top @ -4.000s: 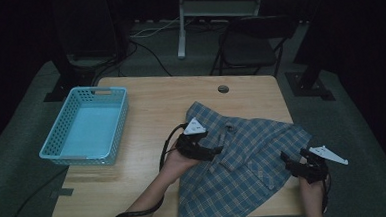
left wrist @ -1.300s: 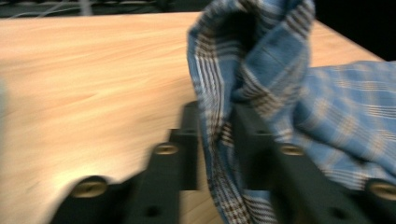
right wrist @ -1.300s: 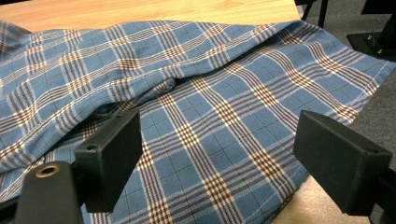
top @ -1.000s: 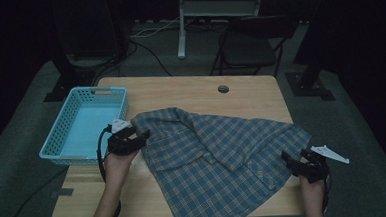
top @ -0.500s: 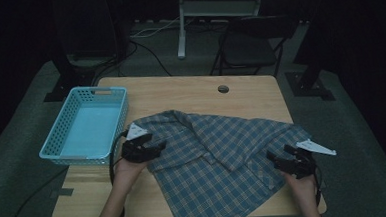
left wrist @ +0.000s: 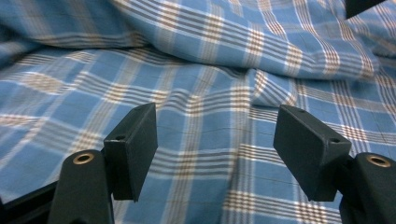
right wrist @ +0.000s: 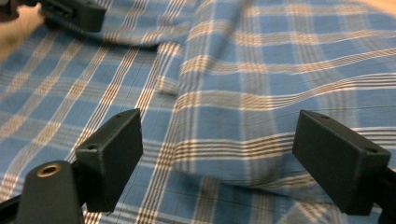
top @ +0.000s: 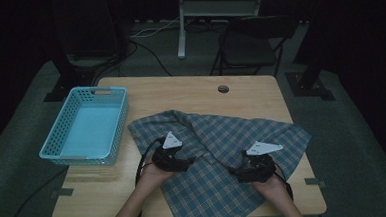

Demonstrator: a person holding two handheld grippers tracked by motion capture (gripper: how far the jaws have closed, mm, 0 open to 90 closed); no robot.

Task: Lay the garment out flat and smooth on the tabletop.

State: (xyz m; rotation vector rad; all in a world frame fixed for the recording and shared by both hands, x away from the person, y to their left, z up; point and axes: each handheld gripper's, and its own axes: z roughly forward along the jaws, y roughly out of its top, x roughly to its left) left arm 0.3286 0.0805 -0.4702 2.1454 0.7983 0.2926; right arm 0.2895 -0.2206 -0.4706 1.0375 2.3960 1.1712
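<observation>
- My left gripper (top: 180, 162) sits over the near-left part of the plaid shirt (top: 218, 152), its jaws apart with only flat cloth showing between them in the left gripper view; they have just been opening, and nothing is pinched.
- My right gripper (top: 244, 172) hangs over the near-right part of the cloth, jaws standing wide too; in the right gripper view a raised fold (right wrist: 224, 93) runs away ahead of them, untouched.
- The shirt lies spread on the near half of the table (top: 190, 96), just right of the blue basket (top: 84, 126) at the left edge; its right tip reaches the table's right edge and its near hem hangs over the near edge.
- Its long axis runs roughly left to right across the table, a little tilted: the left end lies farther back, near the basket, and the right end comes out to a point; which end is collar and which is tail I cannot tell in this dim light.
- As I judge it, the step in hand is finding fresh grips to fold or smooth it; to do that well I should come down on an edge or a ridge rather than flat fabric, take one layer only, close both sides level, and lift together so the cloth does not twist or slide off the near edge.
</observation>
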